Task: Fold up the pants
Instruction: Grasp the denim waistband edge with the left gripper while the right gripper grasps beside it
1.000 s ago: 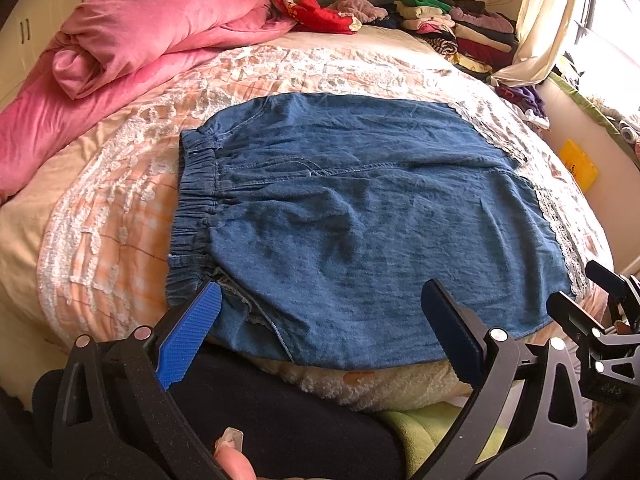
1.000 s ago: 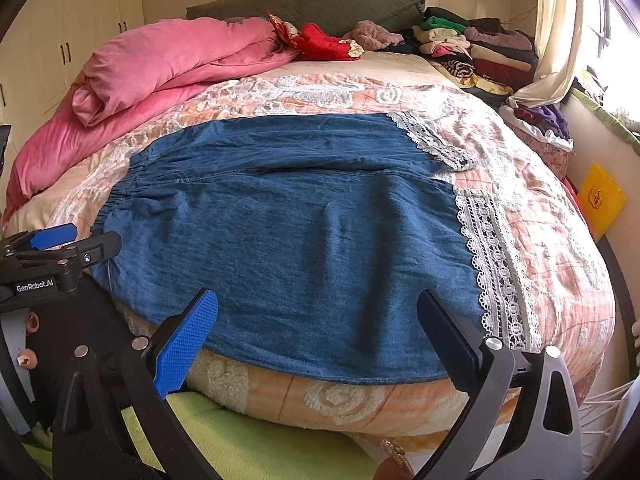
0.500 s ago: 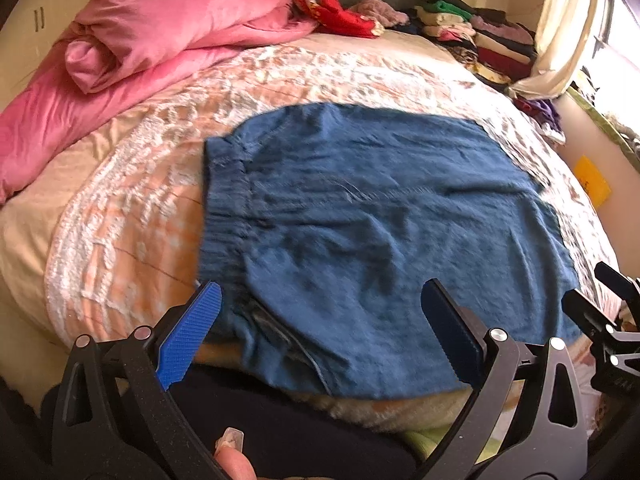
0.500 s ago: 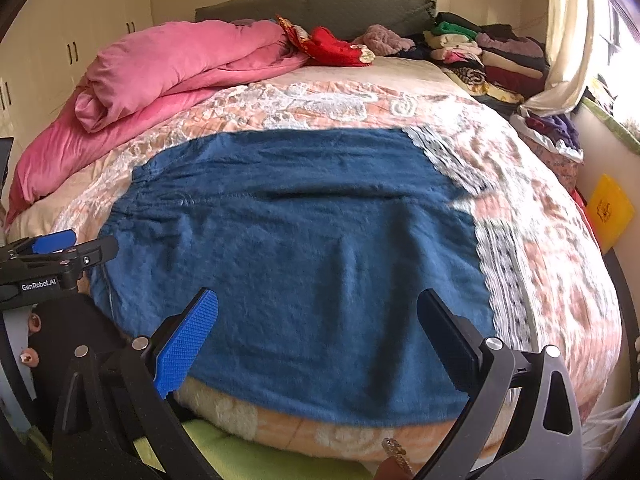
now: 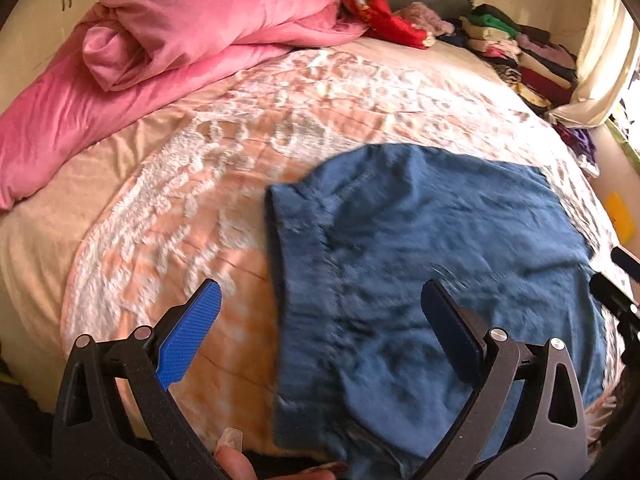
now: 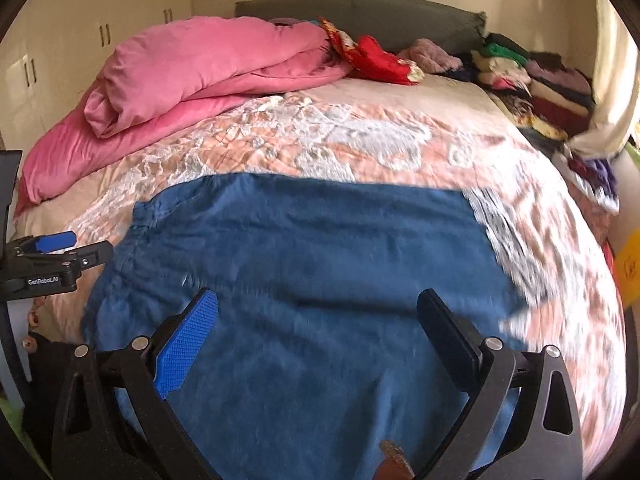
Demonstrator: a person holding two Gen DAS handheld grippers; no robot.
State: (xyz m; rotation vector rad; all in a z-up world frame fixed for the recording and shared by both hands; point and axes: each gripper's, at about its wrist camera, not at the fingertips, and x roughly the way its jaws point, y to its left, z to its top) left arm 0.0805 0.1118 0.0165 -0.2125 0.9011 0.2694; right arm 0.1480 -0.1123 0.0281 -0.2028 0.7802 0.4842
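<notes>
Denim pants point(image 6: 304, 280) are spread flat on the bed point(image 5: 160, 208), long axis running left to right. The waistband is nearest the left tool point(image 5: 320, 316), the hem nearest the right tool point(image 6: 318, 316); both are released, empty.

Pants point(image 6: 304, 280) lay flat on the bedspread point(image 6: 360, 140) at the near edge of the bed, waistband to the left. Rolled duvet point(image 6: 192, 76) sat behind them at far left. Stacked clothes point(image 6: 532, 80) sat far right, against the headboard point(image 6: 360, 16). Both grippers hung over the near edge, left gripper point(image 5: 320, 320) left of right gripper point(image 6: 318, 316).
</notes>
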